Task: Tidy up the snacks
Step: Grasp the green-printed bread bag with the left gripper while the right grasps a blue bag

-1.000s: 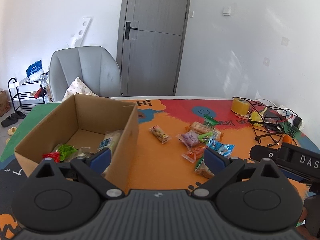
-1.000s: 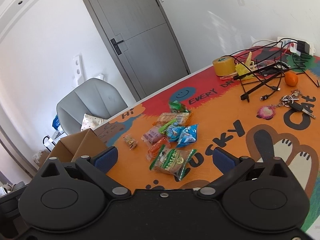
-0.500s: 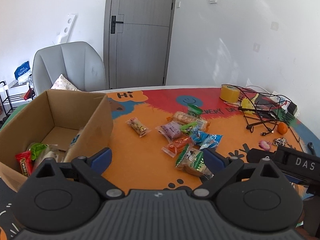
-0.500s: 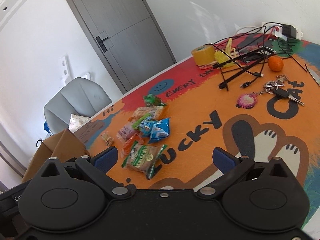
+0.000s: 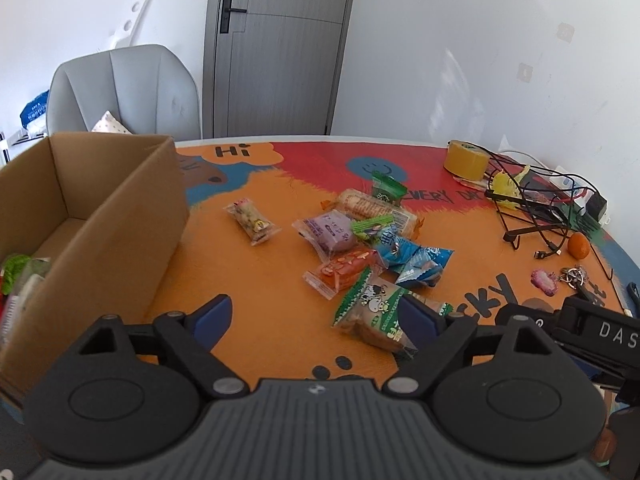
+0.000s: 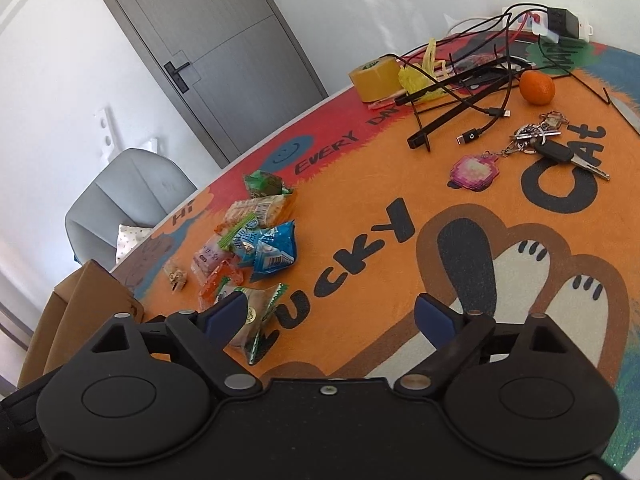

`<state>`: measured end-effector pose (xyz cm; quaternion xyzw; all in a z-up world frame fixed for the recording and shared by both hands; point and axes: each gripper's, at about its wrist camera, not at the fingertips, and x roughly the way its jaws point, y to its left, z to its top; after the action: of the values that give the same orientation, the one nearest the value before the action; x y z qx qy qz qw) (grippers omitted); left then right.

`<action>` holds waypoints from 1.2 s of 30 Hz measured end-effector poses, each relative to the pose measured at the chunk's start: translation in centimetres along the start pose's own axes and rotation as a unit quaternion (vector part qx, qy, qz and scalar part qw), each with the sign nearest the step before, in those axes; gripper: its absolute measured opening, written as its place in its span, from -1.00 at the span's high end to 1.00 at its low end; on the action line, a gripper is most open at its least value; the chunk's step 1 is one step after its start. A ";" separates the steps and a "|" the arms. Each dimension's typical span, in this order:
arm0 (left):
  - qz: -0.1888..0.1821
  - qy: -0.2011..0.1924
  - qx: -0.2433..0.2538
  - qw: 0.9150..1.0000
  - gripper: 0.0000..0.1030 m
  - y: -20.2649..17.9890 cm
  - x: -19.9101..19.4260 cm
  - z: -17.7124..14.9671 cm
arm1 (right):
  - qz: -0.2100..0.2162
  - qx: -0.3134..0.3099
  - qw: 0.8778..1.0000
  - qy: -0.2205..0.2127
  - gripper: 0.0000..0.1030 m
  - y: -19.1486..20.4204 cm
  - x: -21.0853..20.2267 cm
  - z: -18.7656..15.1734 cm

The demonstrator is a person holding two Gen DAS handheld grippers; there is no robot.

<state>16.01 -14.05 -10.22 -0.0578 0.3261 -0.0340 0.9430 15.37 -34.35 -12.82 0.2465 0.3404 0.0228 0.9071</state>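
Note:
A heap of snack packets (image 5: pixel 360 236) lies mid-table on the orange cartoon mat. A single clear packet (image 5: pixel 250 222) lies apart, toward the cardboard box (image 5: pixel 100 216), which holds several snacks at the left. My left gripper (image 5: pixel 314 316) hovers before the heap with its jaws closing. A green-and-white cow packet (image 5: pixel 376 312) lies just inside its right finger, and no pad presses on it. My right gripper (image 6: pixel 328 314) is closing too, with only bare mat between its fingers. The same cow packet (image 6: pixel 260 320) lies behind its left finger.
A tape roll (image 5: pixel 466 160), tangled black cables (image 5: pixel 532 208), an orange (image 6: pixel 536 86) and keys with a pink charm (image 6: pixel 540 140) crowd the right of the table. A grey chair (image 5: pixel 124 88) and a door stand behind. The right tool's casing (image 5: pixel 592 332) shows at the left view's edge.
Both grippers have sunk and come closer to the snack heap. The left view has swung right, away from the box. Both pairs of fingers stand slightly narrower.

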 end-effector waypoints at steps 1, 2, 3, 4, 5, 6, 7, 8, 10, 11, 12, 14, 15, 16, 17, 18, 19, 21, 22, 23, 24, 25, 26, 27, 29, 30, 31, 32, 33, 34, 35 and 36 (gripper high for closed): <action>-0.002 0.002 -0.001 1.000 -0.73 -0.2 0.3 0.0 | -0.002 0.002 1.000 0.000 -0.75 -0.1 0.1 0.1; -0.003 0.004 -0.001 1.000 -0.73 -0.4 0.6 0.1 | -0.003 0.004 1.000 0.000 -0.75 -0.3 0.3 0.3; -0.004 0.006 0.001 1.000 -0.73 -0.7 0.9 0.1 | -0.005 0.007 1.000 0.000 -0.75 -0.5 0.4 0.4; -0.007 0.008 0.003 1.000 -0.73 -0.9 1.1 0.1 | -0.007 0.010 1.000 0.000 -0.75 -0.8 0.6 0.6; -0.009 0.011 0.003 1.000 -0.73 -1.1 1.5 0.2 | -0.009 0.013 1.000 0.000 -0.74 -1.1 0.7 0.8; -0.011 0.013 0.004 1.000 -0.74 -1.4 1.7 0.2 | -0.010 0.016 1.000 0.000 -0.74 -1.2 0.7 0.9; -0.013 0.015 0.005 1.000 -0.74 -1.6 1.9 0.2 | -0.012 0.019 1.000 0.001 -0.73 -1.6 0.9 1.1; -0.015 0.017 0.006 1.000 -0.74 -1.8 2.2 0.2 | -0.013 0.021 1.000 0.001 -0.73 -1.7 0.9 1.1; -0.020 0.021 0.008 1.000 -0.74 -2.3 2.6 0.2 | -0.015 0.023 1.000 0.003 -0.73 -2.1 1.1 1.3; -0.023 0.022 0.009 0.999 -0.74 -2.6 2.8 0.2 | -0.015 0.024 1.000 0.003 -0.73 -2.2 1.2 1.4; -0.024 0.024 0.011 0.999 -0.74 -2.8 3.0 0.2 | -0.016 0.024 1.000 0.003 -0.73 -2.4 1.2 1.4; -0.026 0.027 0.013 0.999 -0.74 -3.4 3.5 0.0 | -0.017 0.027 0.999 0.003 -0.73 -2.7 1.3 1.5; -0.027 0.028 0.013 0.999 -0.74 -3.6 3.7 0.0 | -0.016 0.028 0.999 0.003 -0.72 -3.0 1.3 1.6; -0.030 0.030 0.014 0.999 -0.74 -3.9 3.9 -0.1 | -0.015 0.029 0.999 0.001 -0.72 -3.1 1.2 1.6; -0.032 0.031 0.016 0.999 -0.74 -4.2 4.0 -0.2 | -0.015 0.030 0.999 0.001 -0.72 -3.3 1.2 1.7; -0.033 0.033 0.018 0.999 -0.74 -4.4 4.2 -0.3 | -0.015 0.030 0.999 0.000 -0.72 -3.4 1.1 1.7; -0.032 0.034 0.021 0.999 -0.74 -4.6 4.4 -0.4 | -0.015 0.031 0.999 -0.001 -0.71 -3.4 1.1 1.8; -0.028 0.039 0.026 0.999 -0.74 -4.9 4.8 -0.7 | -0.014 0.032 0.999 -0.002 -0.72 -3.5 1.2 1.8; -0.024 0.044 0.028 0.998 -0.74 -5.0 5.1 -0.9 | -0.014 0.031 0.999 -0.002 -0.72 -3.5 1.2 1.8; -0.022 0.049 0.029 0.998 -0.74 -5.0 5.3 -1.0 | -0.014 0.030 0.999 -0.002 -0.72 -3.4 1.3 1.8; -0.020 0.044 0.031 0.998 -0.70 -5.0 5.2 -1.1 | -0.013 0.029 0.999 -0.002 -0.73 -3.4 1.3 1.8; -0.017 0.040 0.034 0.999 -0.67 -5.0 5.1 -1.2 | -0.012 0.028 1.000 -0.002 -0.73 -3.3 1.4 1.8; -0.015 0.040 0.034 0.999 -0.55 -4.9 5.1 -1.2 | -0.011 0.027 1.000 -0.002 -0.73 -3.2 1.5 1.8; -0.013 0.038 0.032 0.999 -0.40 -4.8 5.0 -1.2 | -0.010 0.026 1.000 -0.002 -0.73 -3.1 1.6 1.8; -0.018 0.038 0.024 0.999 -0.28 -4.4 4.9 -1.0 | -0.007 0.023 1.000 -0.001 -0.73 -2.8 1.7 1.7; -0.020 0.038 0.020 0.999 -0.26 -4.1 4.8 -0.9 | -0.006 0.022 1.000 0.000 -0.73 -2.7 1.8 1.7; -0.020 0.038 0.017 0.999 -0.25 -4.0 4.6 -0.9 | -0.004 0.021 1.000 0.001 -0.73 -2.5 1.9 1.7; -0.021 0.036 0.015 0.999 -0.23 -3.8 4.5 -0.9 | -0.003 0.020 1.000 0.001 -0.73 -2.4 2.0 1.7; -0.021 0.035 0.013 0.999 -0.22 -3.6 4.3 -0.8 | -0.003 0.018 1.000 0.002 -0.73 -2.2 2.1 1.6; -0.021 0.032 0.012 0.999 -0.22 -3.5 4.1 -0.8 | -0.001 0.016 1.000 0.004 -0.73 -2.0 2.2 1.6; -0.022 0.028 0.010 0.999 -0.21 -3.3 3.9 -0.7 | 0.000 0.015 1.000 0.005 -0.72 -1.8 2.2 1.6; -0.022 0.024 0.010 0.999 -0.21 -3.1 3.7 -0.6 | 0.002 0.013 1.000 0.006 -0.72 -1.6 2.3 1.6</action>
<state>18.44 -17.58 -12.54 -0.0552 0.3472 -0.0594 0.9343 17.95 -35.94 -13.96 0.2592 0.3457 0.0214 0.9016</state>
